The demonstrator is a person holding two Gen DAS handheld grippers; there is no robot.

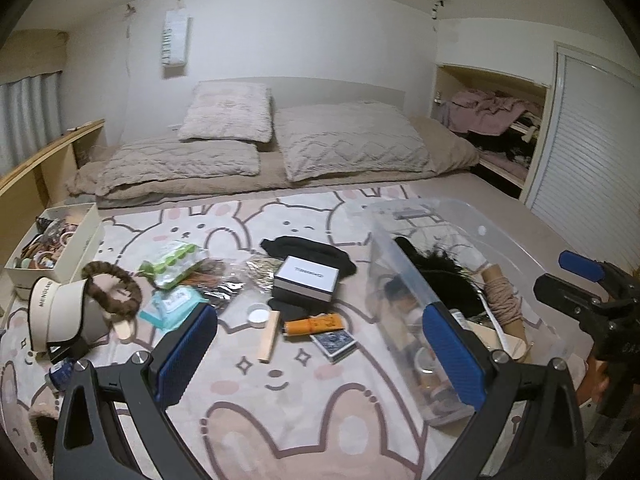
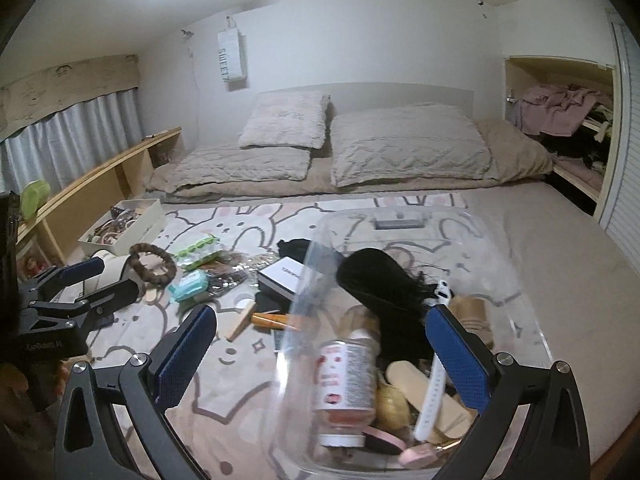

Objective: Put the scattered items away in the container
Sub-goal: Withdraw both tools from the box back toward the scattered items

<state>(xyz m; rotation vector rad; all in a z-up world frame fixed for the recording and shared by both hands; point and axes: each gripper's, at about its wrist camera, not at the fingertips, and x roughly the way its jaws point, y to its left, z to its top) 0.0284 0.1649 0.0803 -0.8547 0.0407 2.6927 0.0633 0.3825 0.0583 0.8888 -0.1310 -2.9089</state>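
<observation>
Bed [image 1: 500,204] fills the view, bunny blanket [image 1: 280,400] spread across it. Clear bin [image 2: 520,280] sits right, already holding a black wig [image 2: 380,280], a bottle [image 2: 348,372] and bits too jumbled to name. Left gripper [image 1: 320,360] hovers low over the scatter left of the bin, jaws wide, empty. Right gripper [image 2: 320,360] hangs above the bin, wide too, empty. Box [image 1: 306,278], orange tube [image 1: 314,325] and cards [image 1: 334,342] lie loose.

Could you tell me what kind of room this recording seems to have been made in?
Most likely a bedroom in a home. A bed with pillows fills the view, an open closet holds piled clothes, and a curtained window sits to one side. The clear container rests on the bed.
</observation>
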